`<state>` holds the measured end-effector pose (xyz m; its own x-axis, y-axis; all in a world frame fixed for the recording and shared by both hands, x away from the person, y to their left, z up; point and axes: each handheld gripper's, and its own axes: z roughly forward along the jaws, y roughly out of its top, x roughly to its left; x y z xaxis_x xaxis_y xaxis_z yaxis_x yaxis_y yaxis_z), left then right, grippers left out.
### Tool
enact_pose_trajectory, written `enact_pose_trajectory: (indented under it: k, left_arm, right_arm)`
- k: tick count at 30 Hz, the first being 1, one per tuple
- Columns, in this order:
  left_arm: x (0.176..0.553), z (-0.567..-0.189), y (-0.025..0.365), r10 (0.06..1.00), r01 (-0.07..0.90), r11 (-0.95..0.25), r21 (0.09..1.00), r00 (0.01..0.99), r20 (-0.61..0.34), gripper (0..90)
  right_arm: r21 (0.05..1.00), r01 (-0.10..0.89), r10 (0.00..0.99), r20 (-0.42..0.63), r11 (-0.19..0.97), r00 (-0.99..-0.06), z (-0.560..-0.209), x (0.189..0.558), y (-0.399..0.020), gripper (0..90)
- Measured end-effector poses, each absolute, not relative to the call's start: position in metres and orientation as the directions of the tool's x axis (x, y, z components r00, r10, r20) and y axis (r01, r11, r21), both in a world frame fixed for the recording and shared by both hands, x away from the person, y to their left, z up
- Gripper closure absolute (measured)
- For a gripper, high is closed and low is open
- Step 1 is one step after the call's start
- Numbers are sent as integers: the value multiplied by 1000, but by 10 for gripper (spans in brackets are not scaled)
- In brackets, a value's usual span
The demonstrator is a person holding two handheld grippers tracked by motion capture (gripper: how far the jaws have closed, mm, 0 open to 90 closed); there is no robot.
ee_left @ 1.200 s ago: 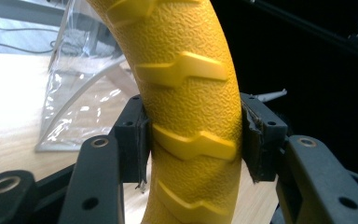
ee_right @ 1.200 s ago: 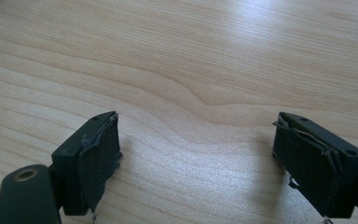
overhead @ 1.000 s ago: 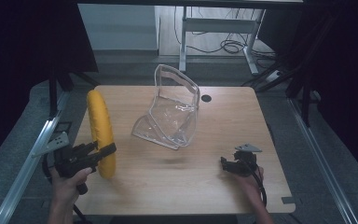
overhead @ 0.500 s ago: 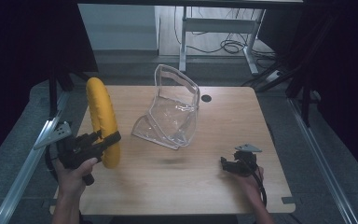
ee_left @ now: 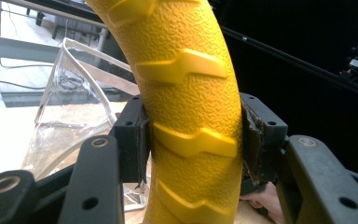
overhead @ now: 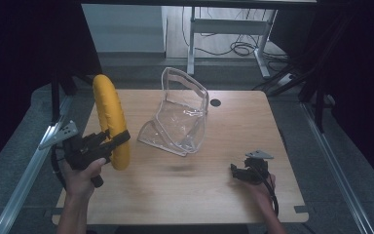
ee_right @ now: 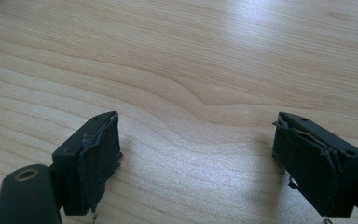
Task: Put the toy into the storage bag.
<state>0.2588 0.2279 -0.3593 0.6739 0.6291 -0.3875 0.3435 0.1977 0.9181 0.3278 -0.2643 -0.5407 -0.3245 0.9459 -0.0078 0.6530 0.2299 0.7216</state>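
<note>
Tread ridges on the yellow ring (ee_left: 186, 116), clenched in the left claw (ee_left: 193, 140), show close up; right claw (ee_right: 209, 158) gapes.

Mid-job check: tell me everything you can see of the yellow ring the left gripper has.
The yellow ring looks like rubber or soft plastic, pebbled all over, with raised zigzag tread blocks along its outer band. It stands upright on edge at the table's left side, its top rising above the far edge in the high view. The left gripper is shut on its lower part, a pad pressed on each flank. It is apart from the clear plastic bag.
</note>
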Motion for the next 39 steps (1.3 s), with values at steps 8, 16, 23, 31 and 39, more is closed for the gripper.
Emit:
enact_pose_trajectory:
  k: [8, 16, 23, 31, 39]
  left_arm:
    - [263, -349, 224, 632, 319, 207, 925, 678, -376, 498]
    - [267, -337, 218, 632, 293, 209, 933, 688, -358, 498]
    - [270, -333, 213, 631, 290, 212, 933, 689, -357, 498]
    - [275, -329, 211, 637, 282, 224, 933, 682, -359, 498]
    - [281, -327, 208, 640, 283, 225, 932, 678, -361, 497]
  right_arm:
    - [721, 653, 946, -8, 230, -324, -541, 328, -264, 151]
    - [721, 654, 946, -8, 230, -324, -541, 328, -264, 152]
    - [721, 654, 946, -9, 230, -323, -541, 327, -264, 153]
    - [720, 654, 946, -10, 231, -323, -540, 327, -264, 154]
    - [720, 654, 946, -10, 232, -323, -541, 327, -264, 154]
